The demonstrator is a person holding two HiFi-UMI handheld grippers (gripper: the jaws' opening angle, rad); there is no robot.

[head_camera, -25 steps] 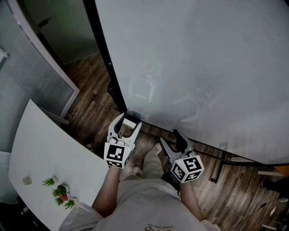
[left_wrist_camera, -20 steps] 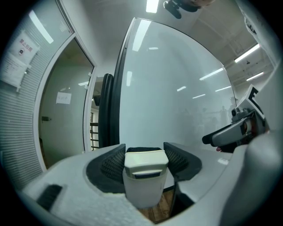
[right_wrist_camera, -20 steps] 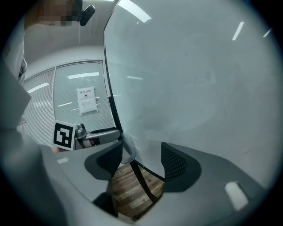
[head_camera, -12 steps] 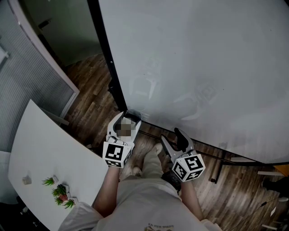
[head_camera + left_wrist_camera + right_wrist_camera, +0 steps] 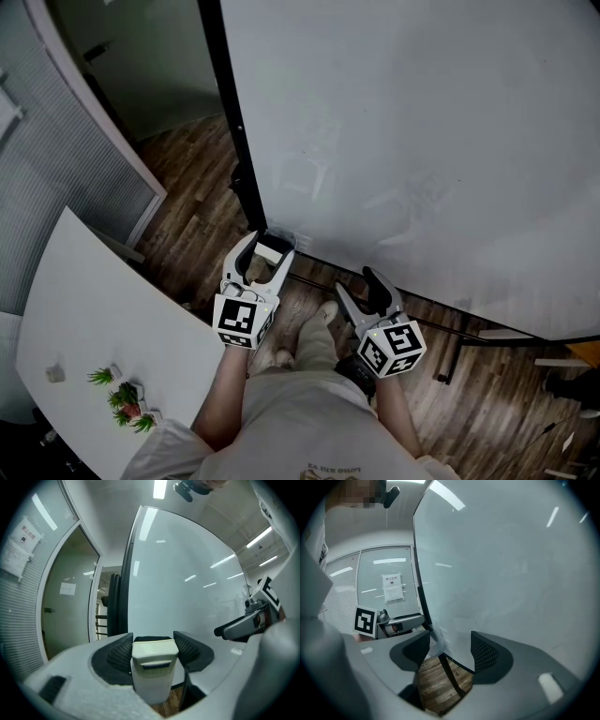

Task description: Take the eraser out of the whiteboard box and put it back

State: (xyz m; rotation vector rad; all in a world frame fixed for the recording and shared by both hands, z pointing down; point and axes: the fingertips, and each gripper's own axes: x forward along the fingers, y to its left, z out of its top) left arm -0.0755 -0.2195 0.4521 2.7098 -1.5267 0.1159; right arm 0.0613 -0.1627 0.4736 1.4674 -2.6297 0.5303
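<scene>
Left gripper view — left gripper (image 5: 152, 643) clamped on blocky cream plastic eraser (image 5: 153, 672).
Eraser just before glossy whiteboard (image 5: 422, 131) lower left corner; right gripper (image 5: 450, 649) near it — ribbed black jaws apart, empty.

The whiteboard (image 5: 422, 141) filled the upper right, its dark frame edge running down to the wooden floor (image 5: 192, 202). The left gripper (image 5: 265, 246) pointed at the board's lower left corner, with the pale eraser (image 5: 268, 253) between its jaws. The right gripper (image 5: 360, 284) sat beside it near the board's lower edge, jaws apart and empty. A white table (image 5: 94, 319) at lower left carried small green plants (image 5: 125, 401).
</scene>
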